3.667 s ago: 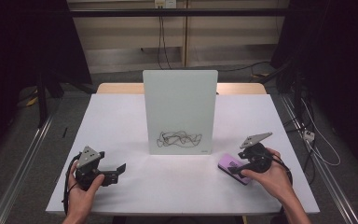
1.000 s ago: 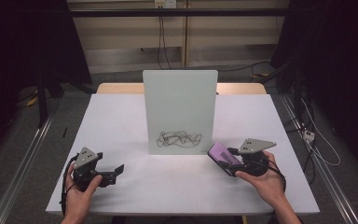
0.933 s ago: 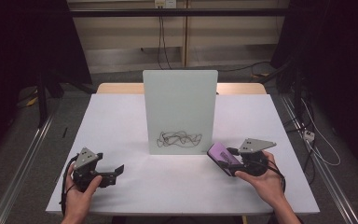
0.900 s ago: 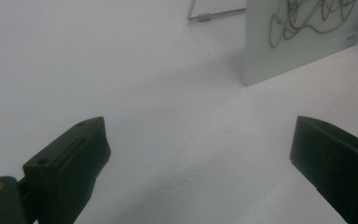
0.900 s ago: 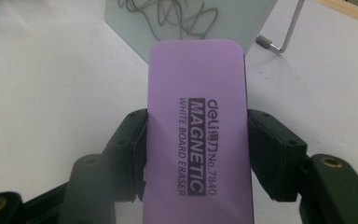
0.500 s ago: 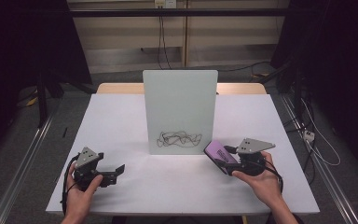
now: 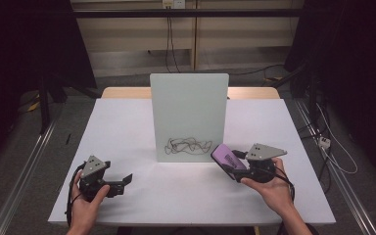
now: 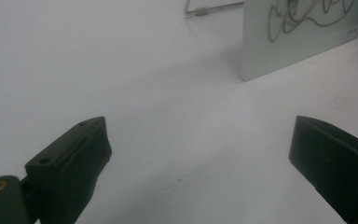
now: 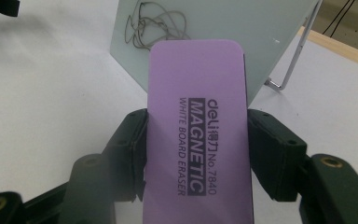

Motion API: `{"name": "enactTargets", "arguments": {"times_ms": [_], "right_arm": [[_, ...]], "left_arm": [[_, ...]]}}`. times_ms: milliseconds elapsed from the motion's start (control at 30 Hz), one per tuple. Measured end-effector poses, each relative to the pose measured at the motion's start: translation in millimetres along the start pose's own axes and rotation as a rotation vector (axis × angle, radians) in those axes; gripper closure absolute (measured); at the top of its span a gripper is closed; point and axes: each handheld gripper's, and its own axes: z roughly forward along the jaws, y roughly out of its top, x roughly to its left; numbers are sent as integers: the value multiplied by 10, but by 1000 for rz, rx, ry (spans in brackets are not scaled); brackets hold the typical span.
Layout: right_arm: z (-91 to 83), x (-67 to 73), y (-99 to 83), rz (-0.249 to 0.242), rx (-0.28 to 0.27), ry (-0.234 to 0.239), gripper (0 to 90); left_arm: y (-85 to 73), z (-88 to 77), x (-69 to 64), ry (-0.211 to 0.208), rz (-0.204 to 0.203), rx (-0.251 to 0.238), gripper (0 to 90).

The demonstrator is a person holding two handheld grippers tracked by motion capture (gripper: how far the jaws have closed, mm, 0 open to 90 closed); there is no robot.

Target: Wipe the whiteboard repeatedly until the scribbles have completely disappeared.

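Note:
A small whiteboard (image 7: 188, 115) stands upright mid-table, with a black scribble (image 7: 186, 145) low on its face. My right gripper (image 7: 235, 164) is shut on a purple whiteboard eraser (image 7: 228, 158), lifted off the table and close to the board's lower right corner. In the right gripper view the eraser (image 9: 198, 126) sits clamped between both black jaws, the scribble (image 9: 156, 23) just beyond its tip. My left gripper (image 7: 125, 180) rests at the table's front left, open, with nothing between its jaws. The left gripper view has the board's bottom corner (image 8: 298, 35) at the upper right.
The white table (image 7: 127, 127) has bare room on both sides of the board. A metal stand leg (image 9: 291, 60) props the board from behind. Cables (image 7: 333, 147) trail over the floor to the right of the table.
My right gripper has carried the eraser up and left from the table's right side toward the board's lower right corner. The left gripper has stayed put.

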Motion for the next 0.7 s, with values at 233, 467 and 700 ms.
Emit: {"name": "enactTargets", "arguments": {"times_ms": [233,467,700], "right_arm": [[50,53,37,-13,-15,-5,417],[118,75,83,-55,-32,-10,416],[175,50,150,-79,-53,-43,417]], "left_arm": [[-2,-26,-17,-4,9,-5,50],[4,-5,-24,4,14,-1,50],[-11,9,-26,-2,17,16,50]]}}
